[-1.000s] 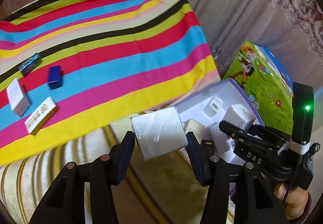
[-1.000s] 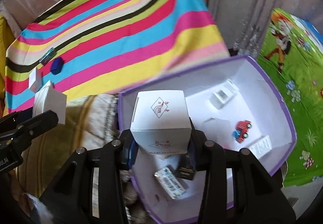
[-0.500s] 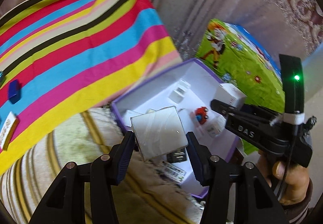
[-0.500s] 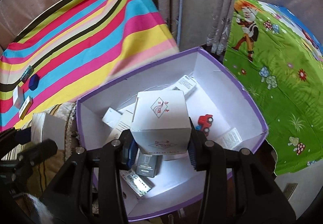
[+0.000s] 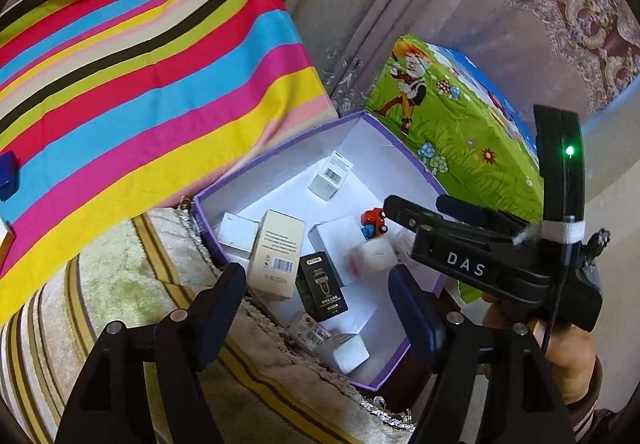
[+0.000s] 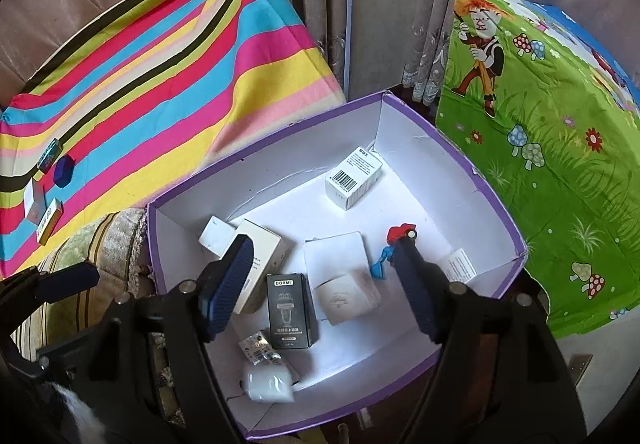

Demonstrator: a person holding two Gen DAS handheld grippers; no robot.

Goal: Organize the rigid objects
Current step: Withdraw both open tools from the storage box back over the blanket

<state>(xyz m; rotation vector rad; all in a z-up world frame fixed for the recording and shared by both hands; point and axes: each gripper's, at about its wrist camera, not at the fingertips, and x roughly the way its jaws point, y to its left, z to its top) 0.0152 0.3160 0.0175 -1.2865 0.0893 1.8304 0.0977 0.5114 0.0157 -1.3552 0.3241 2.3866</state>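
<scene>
Tools just opened | L tool (image 5: 316, 300) released, empty | R tool (image 6: 324, 284) released, empty | both over purple box (image 6: 492, 184)

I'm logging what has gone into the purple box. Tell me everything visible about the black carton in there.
The black carton is a small upright-format cardboard box lying flat on its back on the white floor of the purple box, near the front wall. Its face shows the white word DORMI, a grey picture of a device and small white text. Its left edge rests against or over a cream barcoded carton; a blurred white box lies just to its right. No gripper touches it.
</scene>
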